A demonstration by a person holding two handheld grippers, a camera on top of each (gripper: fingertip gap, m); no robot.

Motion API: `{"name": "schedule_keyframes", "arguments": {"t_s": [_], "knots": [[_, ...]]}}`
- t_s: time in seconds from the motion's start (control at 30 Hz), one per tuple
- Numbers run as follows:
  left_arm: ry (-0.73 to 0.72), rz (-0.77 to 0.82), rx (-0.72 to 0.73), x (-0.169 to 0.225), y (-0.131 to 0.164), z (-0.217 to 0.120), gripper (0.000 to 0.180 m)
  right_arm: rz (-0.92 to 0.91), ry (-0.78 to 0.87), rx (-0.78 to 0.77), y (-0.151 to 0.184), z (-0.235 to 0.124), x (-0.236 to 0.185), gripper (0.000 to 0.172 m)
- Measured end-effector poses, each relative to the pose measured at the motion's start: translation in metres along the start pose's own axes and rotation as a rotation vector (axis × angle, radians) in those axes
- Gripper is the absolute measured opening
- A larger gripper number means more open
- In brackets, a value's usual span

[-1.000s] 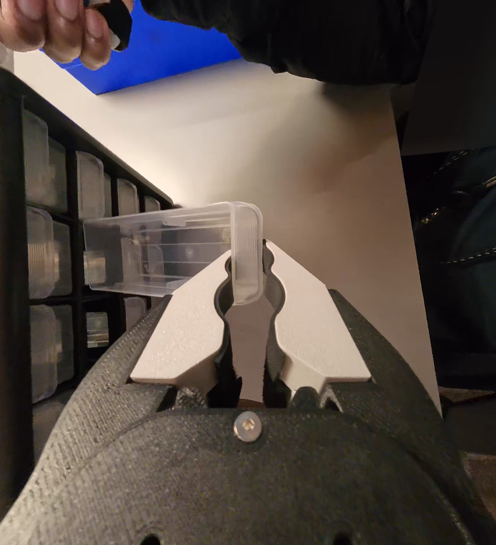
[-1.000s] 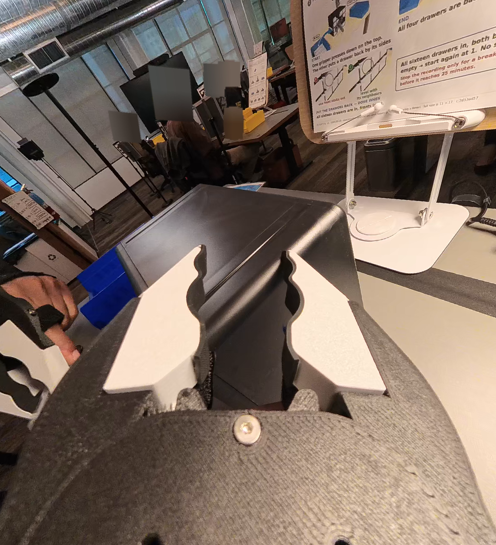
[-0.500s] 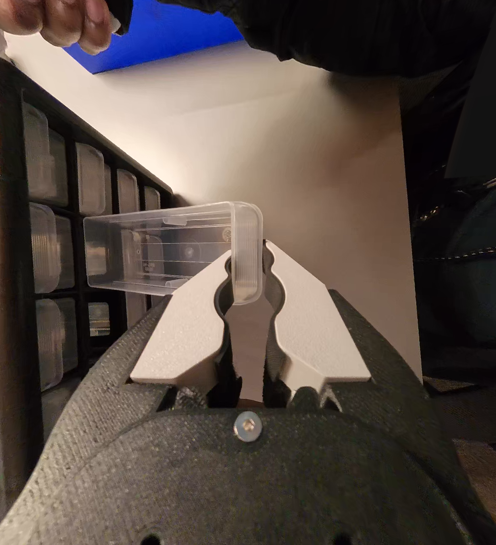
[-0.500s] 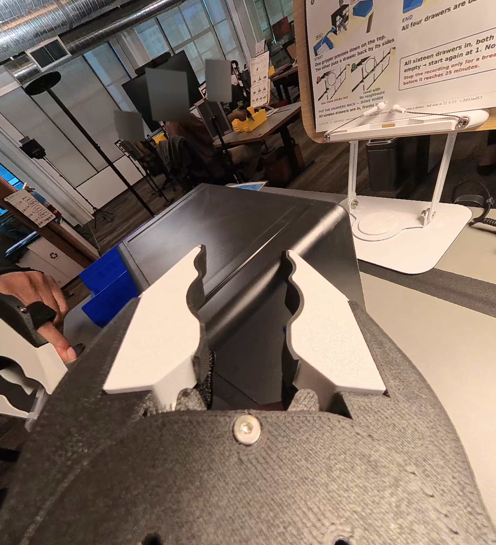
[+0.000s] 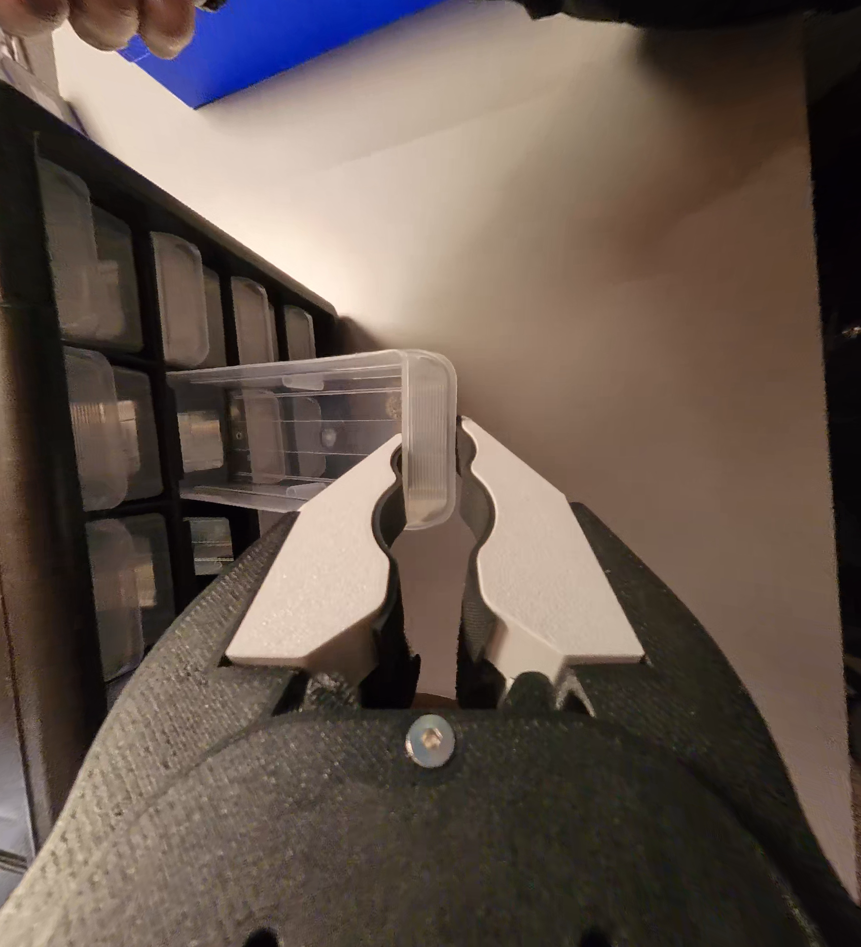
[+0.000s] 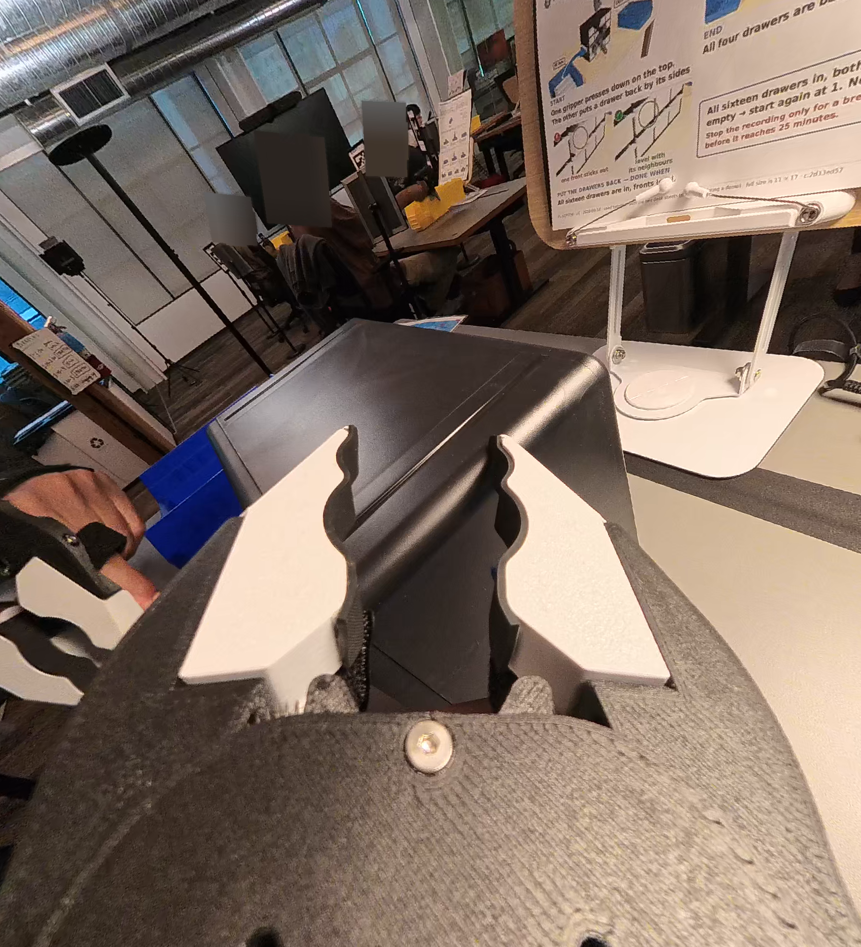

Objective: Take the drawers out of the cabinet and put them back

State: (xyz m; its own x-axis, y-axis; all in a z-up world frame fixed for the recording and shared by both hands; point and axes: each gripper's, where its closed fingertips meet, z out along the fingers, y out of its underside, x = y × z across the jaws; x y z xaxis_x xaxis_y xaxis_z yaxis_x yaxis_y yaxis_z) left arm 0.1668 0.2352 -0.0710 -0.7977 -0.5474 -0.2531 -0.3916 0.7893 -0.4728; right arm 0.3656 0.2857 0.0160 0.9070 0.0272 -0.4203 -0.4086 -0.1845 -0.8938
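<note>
My left gripper point(image 5: 431, 430) is shut on the front handle of a clear plastic drawer point(image 5: 290, 425). The drawer lies level and points left at the black cabinet point(image 5: 13, 307), with its rear end at the mouth of a slot in the second row. Several other clear drawers sit in the cabinet's slots. My right gripper point(image 6: 424, 435) is open and empty, held over the cabinet's flat black top point(image 6: 392, 389). The left gripper also shows at the left edge of the right wrist view point(image 6: 34, 635), with a hand on it.
A blue bin point(image 6: 187, 492) stands behind the cabinet and also shows in the left wrist view point(image 5: 285, 46). A white stand point(image 6: 700, 410) with an instruction board stands to the right on the grey table point(image 6: 777, 640). A hand point(image 5: 126, 25) is above the cabinet.
The left gripper has carried the clear drawer closer to the cabinet, so its rear end now meets the slot. The grasp has not shifted. The right gripper has barely moved.
</note>
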Motion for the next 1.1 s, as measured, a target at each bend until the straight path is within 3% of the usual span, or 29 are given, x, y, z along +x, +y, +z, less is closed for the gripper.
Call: {"name": "schedule_keyframes", "arguments": {"t_s": [0.37,0.57,0.83,0.97,1.1], "knots": [[-0.215,-0.018,-0.042,-0.022,0.013,0.028,0.016,0.000,-0.001,0.000,0.000,0.000,0.000,0.054],[-0.489,-0.088,-0.057,-0.066,0.025,0.030,0.033,-0.005,-0.002,-0.002,0.000,-0.001,-0.001,0.054],[-0.464,-0.037,0.087,-0.042,0.011,0.009,0.020,-0.002,-0.003,-0.001,0.000,0.000,0.000,0.054],[-0.487,-0.090,0.108,-0.054,0.010,0.006,0.014,-0.005,0.002,-0.002,0.000,-0.001,0.000,0.054],[-0.559,-0.026,0.123,-0.060,0.003,-0.002,0.017,-0.013,-0.001,-0.003,0.000,-0.001,-0.002,0.054]]}}
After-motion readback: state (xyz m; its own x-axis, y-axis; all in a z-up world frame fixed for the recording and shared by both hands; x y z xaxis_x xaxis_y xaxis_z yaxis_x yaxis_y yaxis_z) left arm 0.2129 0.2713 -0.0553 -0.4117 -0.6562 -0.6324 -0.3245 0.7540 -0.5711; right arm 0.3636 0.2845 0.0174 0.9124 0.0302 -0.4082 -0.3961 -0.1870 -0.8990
